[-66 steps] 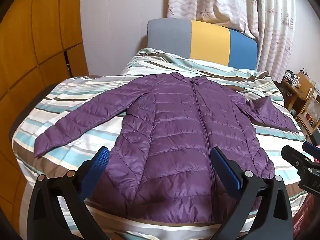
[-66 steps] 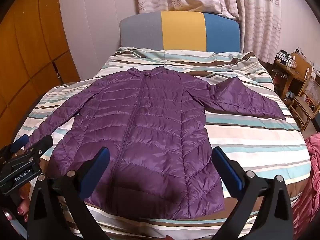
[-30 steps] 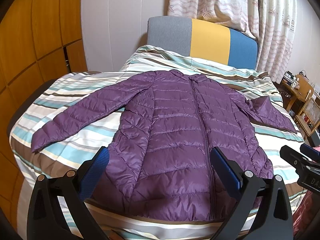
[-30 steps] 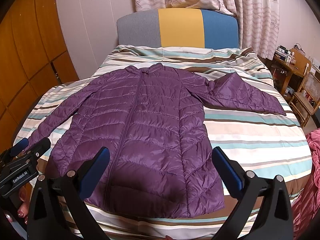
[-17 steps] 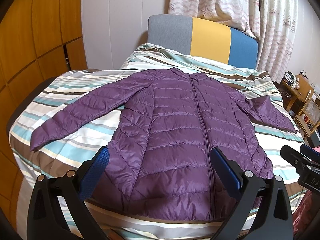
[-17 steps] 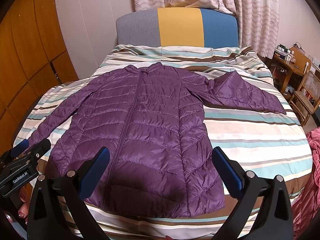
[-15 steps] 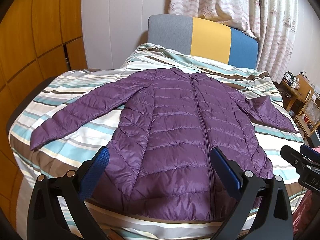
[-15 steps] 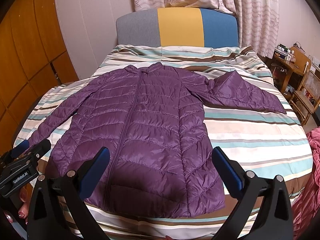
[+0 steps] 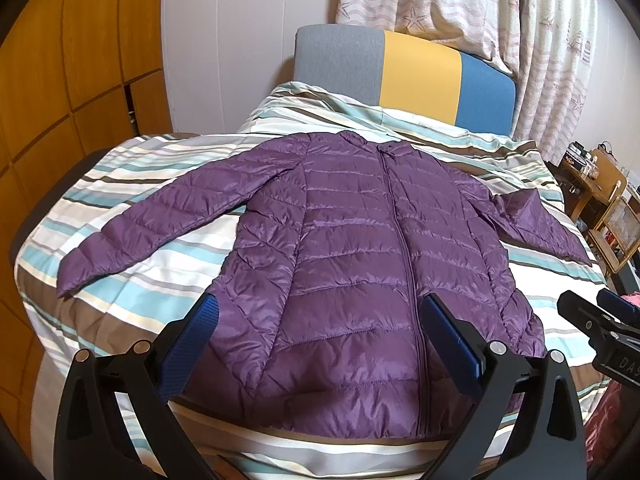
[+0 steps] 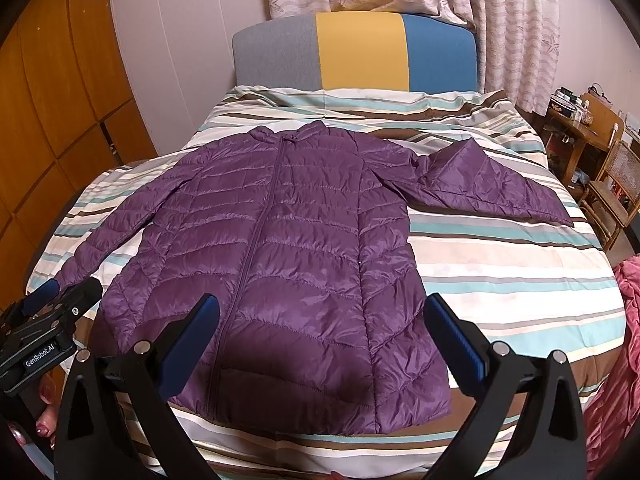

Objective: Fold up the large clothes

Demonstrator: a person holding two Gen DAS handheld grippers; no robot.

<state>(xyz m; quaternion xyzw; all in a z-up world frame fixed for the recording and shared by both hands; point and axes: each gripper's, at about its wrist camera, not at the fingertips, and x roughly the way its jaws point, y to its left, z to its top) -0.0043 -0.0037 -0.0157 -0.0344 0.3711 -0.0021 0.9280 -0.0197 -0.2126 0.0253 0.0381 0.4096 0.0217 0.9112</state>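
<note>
Fingers, left gripper: both blue-padded black fingers spread wide apart, holding nothing, hovering above the near hem of the jacket.
Fingers, right gripper: blue-padded fingers also spread wide, holding nothing, over the hem and the bare bedding beside it.
Jacket: purple quilted puffer, lying flat and front-up on the bed, zipper closed and running away from the fingers toward the collar at the far end. Between the left gripper's fingers sits the lower front panel; the zipper line passes just inside its right finger.
Left sleeve: stretched out flat, angling away beyond and outside the left gripper's left finger, cuff near the bed's edge.
Right sleeve: bent at the elbow with a raised fold, far beyond the right gripper's right finger, lying well out on the bedding.
Bed: striped cover in cream, teal, brown and grey, under the whole jacket.
Headboard: grey, yellow and blue panels, straight ahead past the collar.
Curtain: pale, patterned, above the headboard.
Wardrobe: orange wood panels, off to the left of the fingers.
Wooden furniture: small table and chair, far right.
Pink fabric: bunched at the right edge, beside the bed.
</note>
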